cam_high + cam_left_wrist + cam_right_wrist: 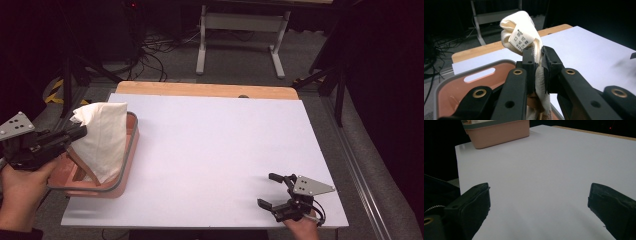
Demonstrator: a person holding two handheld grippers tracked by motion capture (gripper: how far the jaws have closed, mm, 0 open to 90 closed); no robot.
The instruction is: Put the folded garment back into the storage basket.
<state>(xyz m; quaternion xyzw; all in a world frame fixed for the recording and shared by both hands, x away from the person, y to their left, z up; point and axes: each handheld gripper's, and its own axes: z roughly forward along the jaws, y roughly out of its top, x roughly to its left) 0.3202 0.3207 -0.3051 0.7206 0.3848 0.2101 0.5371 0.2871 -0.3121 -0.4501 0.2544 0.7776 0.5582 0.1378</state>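
A cream cloth (102, 140) hangs over a pink basket (131, 150) at the table's left edge. My left gripper (80, 132) is shut on the cloth's upper corner and holds it above the basket. In the left gripper view the cloth (520, 32) bunches above the closed jaws, its white care label (520, 40) facing the camera, and the basket (459, 87) lies beneath. My right gripper (270, 190) rests near the table's front right corner, open and with nothing in it. In the right gripper view its jaws stand wide apart over the bare white table (549, 170).
The basket (499, 132) has a grey rim and slot handles. A wooden strip (205, 90) runs along the table's far edge. A white metal stand (240, 30) and cables (150, 50) lie on the floor beyond. A metal rail (360, 175) runs along the right side.
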